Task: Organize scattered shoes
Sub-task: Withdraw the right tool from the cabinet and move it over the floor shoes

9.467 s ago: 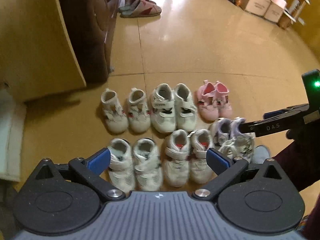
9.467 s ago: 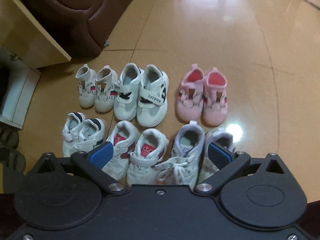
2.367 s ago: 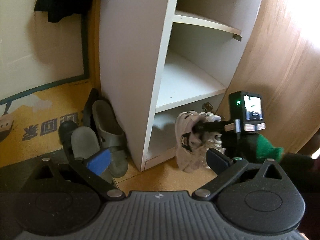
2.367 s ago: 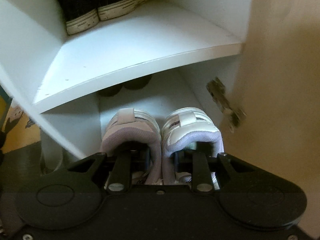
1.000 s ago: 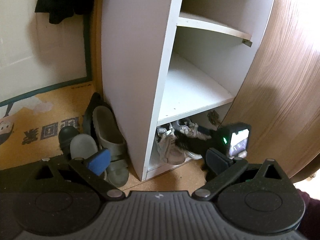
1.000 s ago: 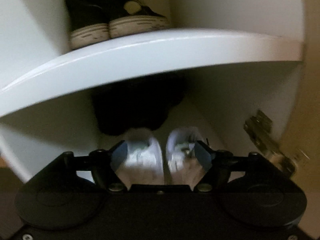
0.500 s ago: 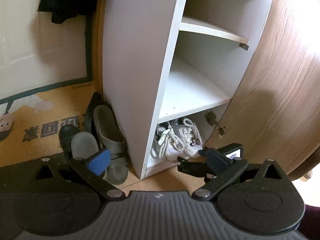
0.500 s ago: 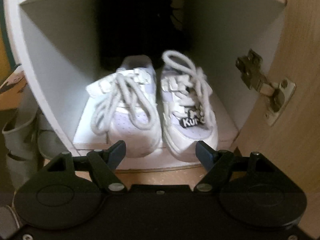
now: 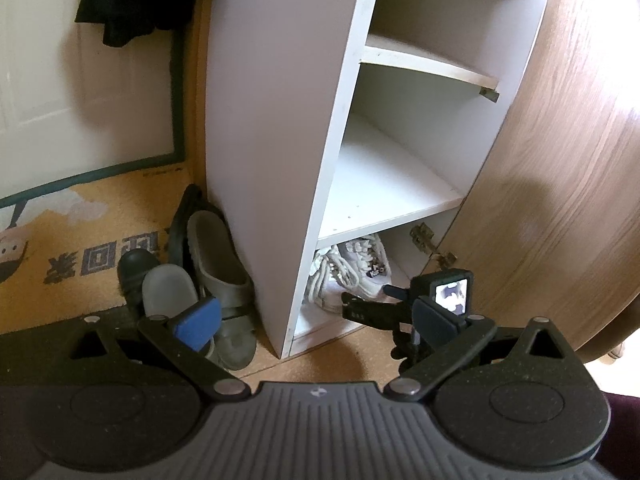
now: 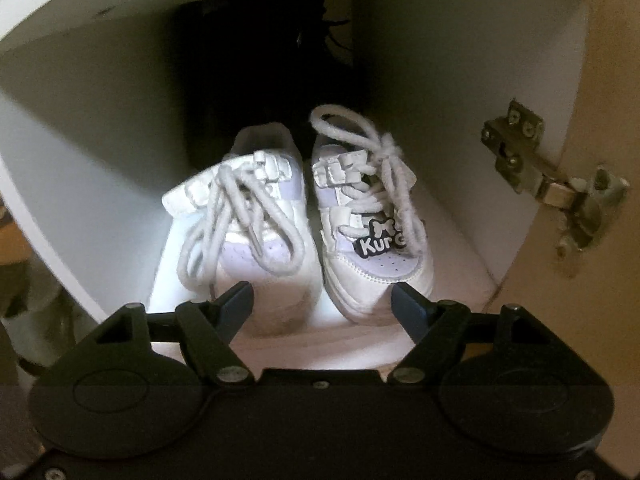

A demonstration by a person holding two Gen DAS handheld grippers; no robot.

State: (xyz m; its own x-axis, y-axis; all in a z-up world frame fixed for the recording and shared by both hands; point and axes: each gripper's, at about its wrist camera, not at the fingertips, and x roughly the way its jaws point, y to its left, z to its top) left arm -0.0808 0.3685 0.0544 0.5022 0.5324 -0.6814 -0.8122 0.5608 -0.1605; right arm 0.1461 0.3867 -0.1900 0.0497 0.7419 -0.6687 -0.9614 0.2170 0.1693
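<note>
Deep in the bottom compartment, dark footwear (image 10: 260, 60) at 12 o'clock is too shadowed to identify. The white and lilac sneakers (image 10: 304, 216) stand side by side on the white cabinet (image 9: 280, 120) floor; a tag reads "Kur", the rest hidden under a lace. The right gripper (image 10: 322, 304) is spread, empty, before their toes. The left gripper (image 9: 316, 316) is spread too, over tan floor (image 9: 332, 356); grey sandals (image 9: 216, 268) lie at 9 o'clock.

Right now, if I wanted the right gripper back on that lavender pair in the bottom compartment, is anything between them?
Nothing visible. The right gripper is open just in front of the lavender sneakers, which sit side by side in the bottom compartment. Something dark sits behind them, and the door hinge is off to the right.
</note>
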